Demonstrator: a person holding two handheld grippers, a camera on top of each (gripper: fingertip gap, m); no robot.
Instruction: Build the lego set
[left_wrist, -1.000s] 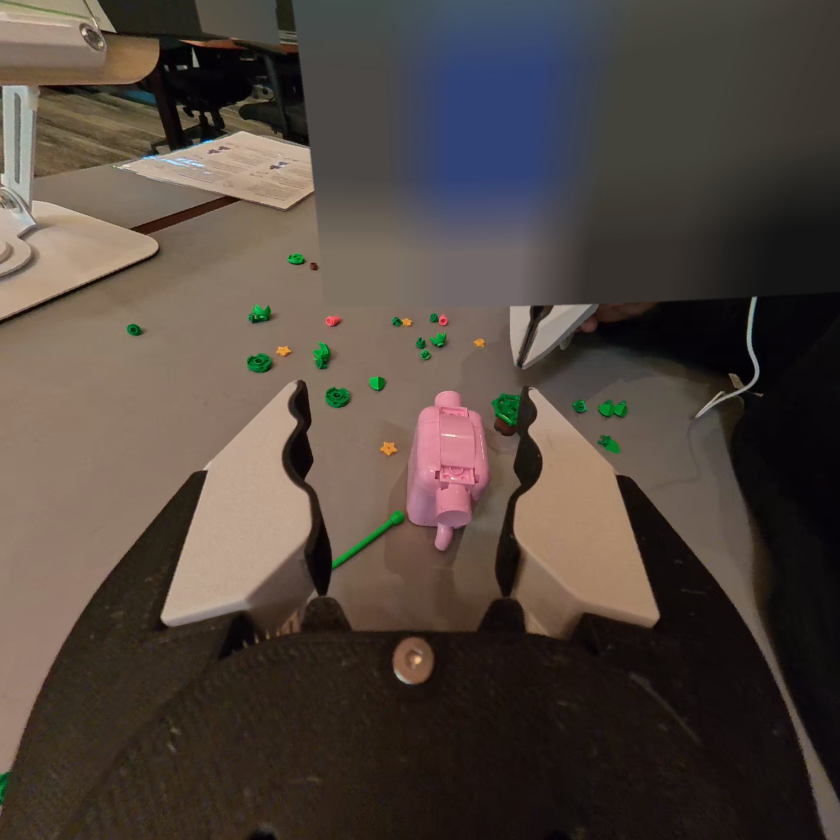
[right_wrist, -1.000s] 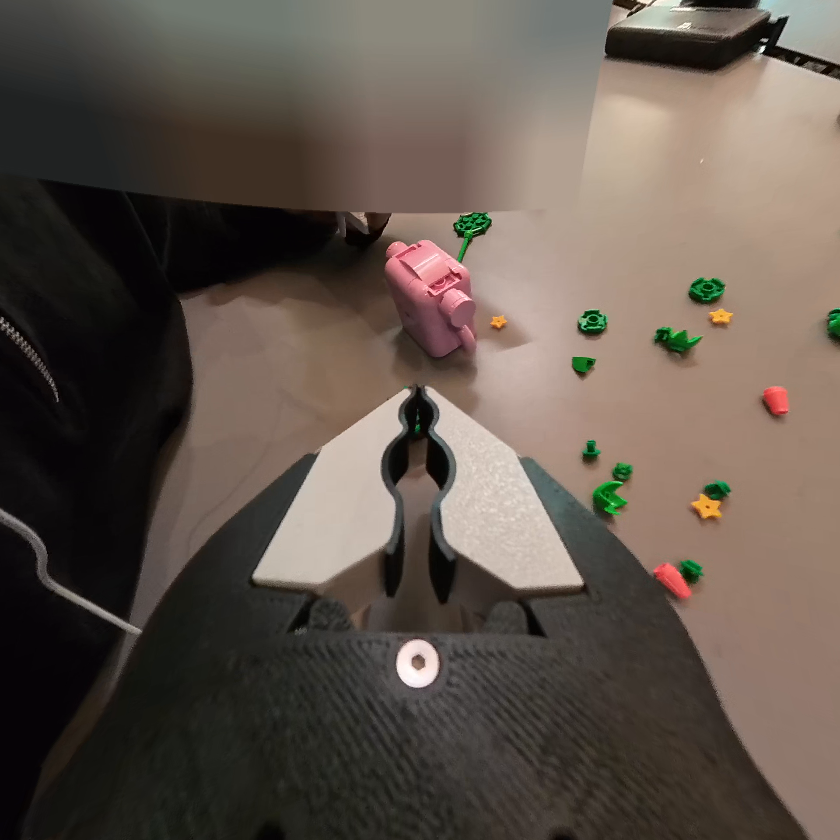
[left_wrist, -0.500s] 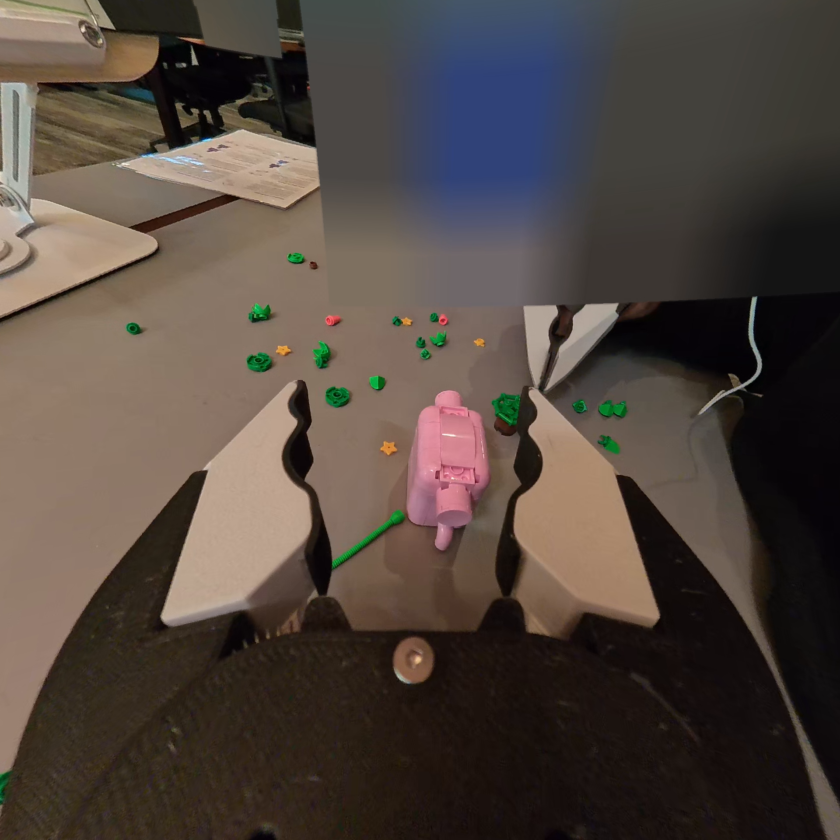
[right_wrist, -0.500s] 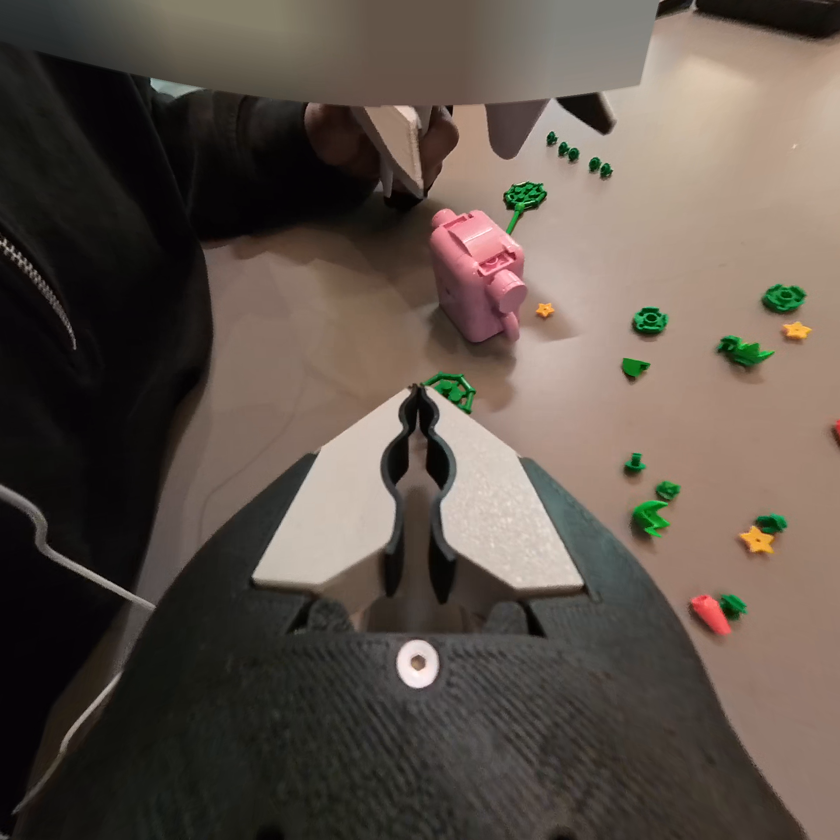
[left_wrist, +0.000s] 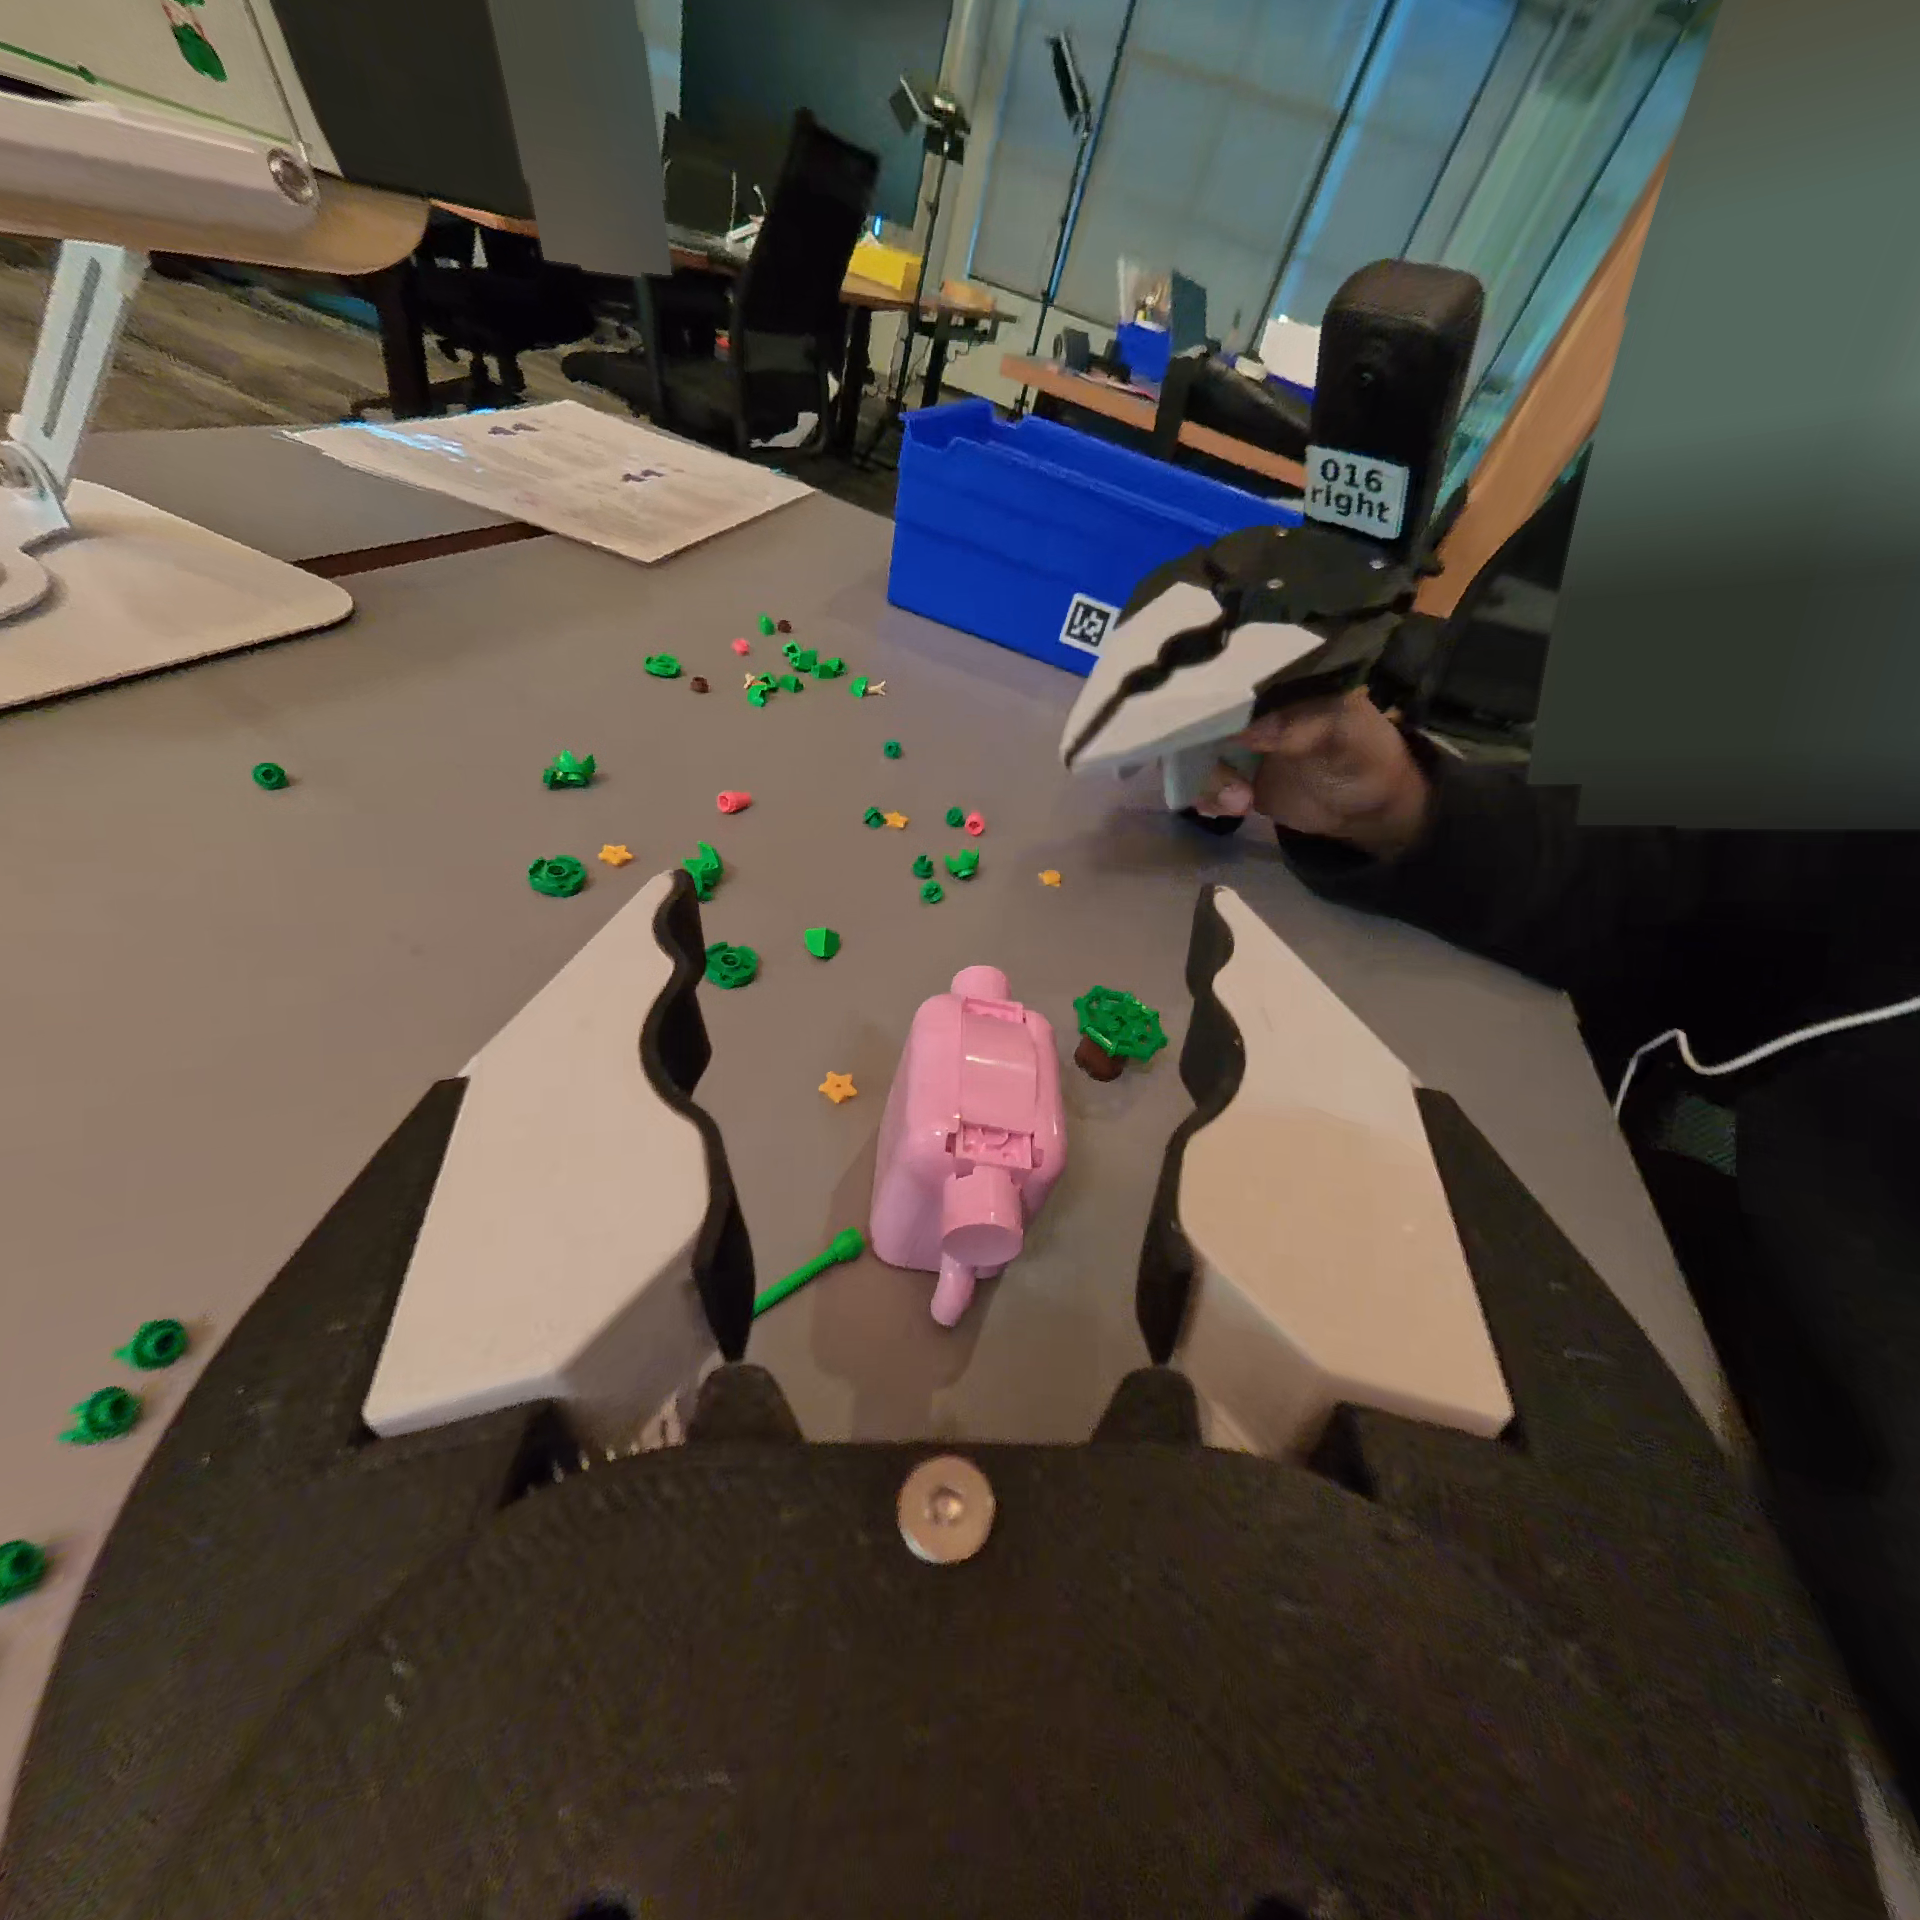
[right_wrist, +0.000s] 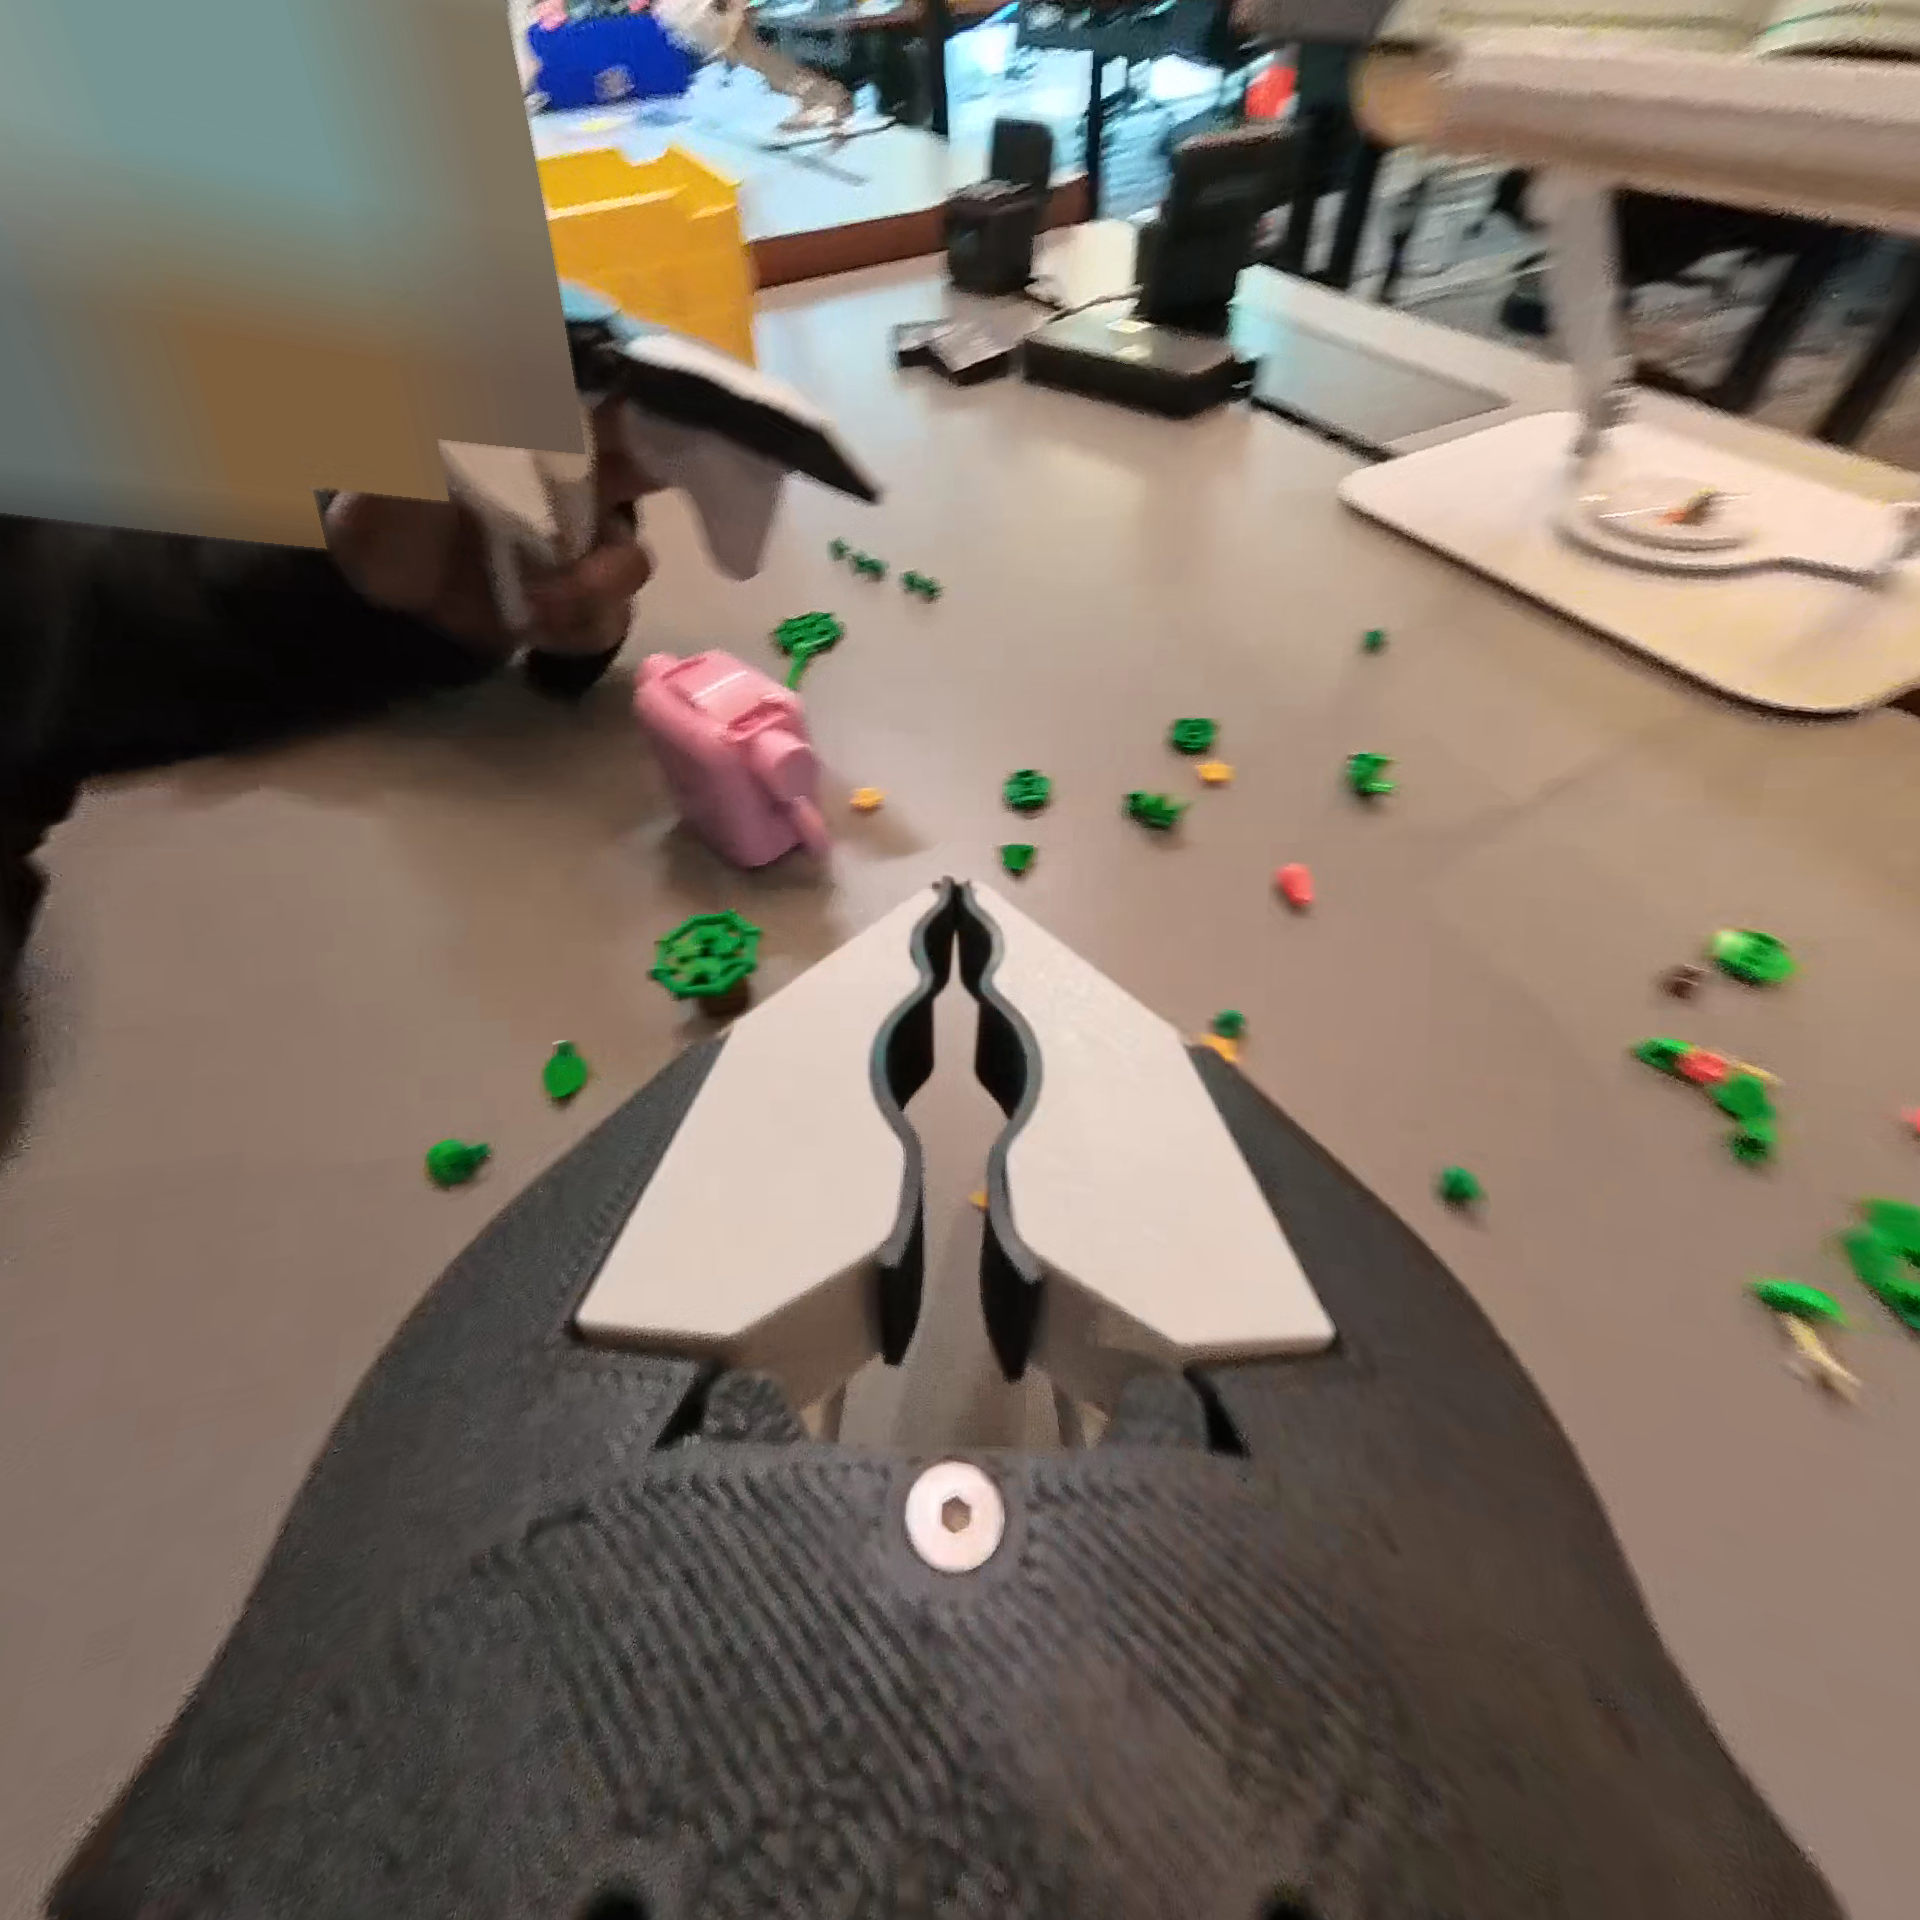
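A pink lego body (left_wrist: 971, 1122) lies on the grey table between the fingers of my left gripper (left_wrist: 940, 899), which is open and empty just above it. A green web-shaped piece on a brown stud (left_wrist: 1117, 1023) sits just right of the body. A green stem (left_wrist: 805, 1273) lies to its left. My right gripper (left_wrist: 1081, 743) is shut and empty, held above the table at the far right. In the right wrist view, the right gripper (right_wrist: 954, 888) hovers behind the pink body (right_wrist: 732, 764) and the green web piece (right_wrist: 704, 951).
Several small green, orange star and red pieces (left_wrist: 727, 831) are scattered across the table. A blue bin (left_wrist: 1039, 540), a paper sheet (left_wrist: 551, 478) and a white stand base (left_wrist: 156, 613) sit at the far side. The table edge and a white cable (left_wrist: 1766, 1049) are at the right. The green web piece (right_wrist: 704, 951) is about 9 cm from my right fingertips. My left wrist view (left_wrist: 1124, 1018) looks at it from another angle.
My right gripper has lifted and drawn back, leaving the green web piece on the table beside the pink body. My left gripper has stayed open around the pink body.
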